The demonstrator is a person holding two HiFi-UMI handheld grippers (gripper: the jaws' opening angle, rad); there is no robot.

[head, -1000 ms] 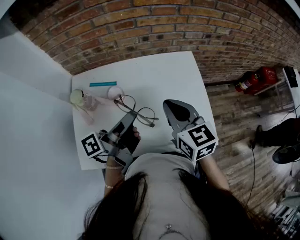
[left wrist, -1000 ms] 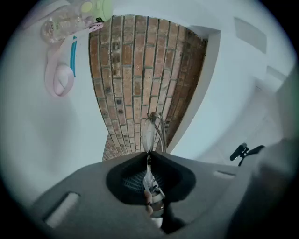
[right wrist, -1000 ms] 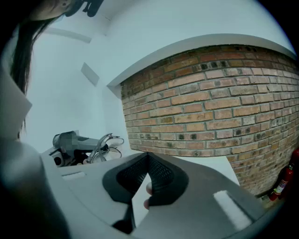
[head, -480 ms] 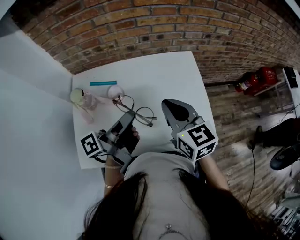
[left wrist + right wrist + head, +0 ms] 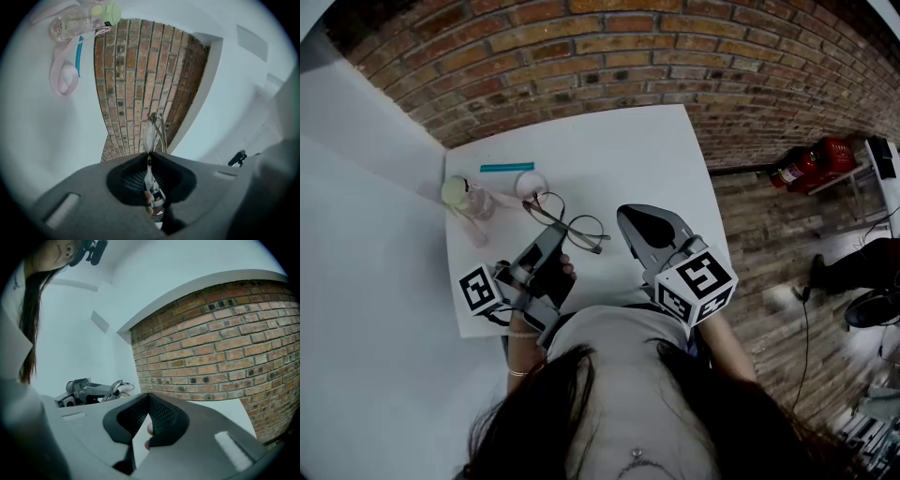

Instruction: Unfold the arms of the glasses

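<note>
wall: brick wall [image 5: 581, 56] runs behind the far edge of the surface
floor: wood planks [image 5: 769, 225] to the right, with a red fire extinguisher [image 5: 811, 161] lying on them by the wall
surface: white surface [image 5: 619, 150]; all the small items sit on its left half
right tool: right tool [image 5: 630, 220] is low over the right side of the surface, well apart from the glasses. In the right gripper view its jaws meet at the tips [image 5: 149, 397], clenched on nothing. White surface and a fingertip show through the gap behind the tips.
left tool: left tool [image 5: 555, 230] is at the near-left of the surface, pointing at the wall. In the left gripper view its jaws [image 5: 149, 157] are pressed together on a thin metal part of the glasses.
bottle: clear bottle [image 5: 467, 199] with a pale green cap lies on its side near the left edge, a pink strap [image 5: 63, 75] looped beside it
glasses: thin-rimmed glasses [image 5: 572, 223] sit between the bottle and the right tool, held at the left tool's tips. The lenses stick out ahead of the tips, seen edge-on against the brick [image 5: 152, 133]. One arm trails toward the right tool. Can't tell whether the frame touches the surface.
stick: teal stick [image 5: 506, 168] lies flat near the far-left corner
disc: small pale round piece [image 5: 530, 184] is just beside the stick, close to the far lens
</note>
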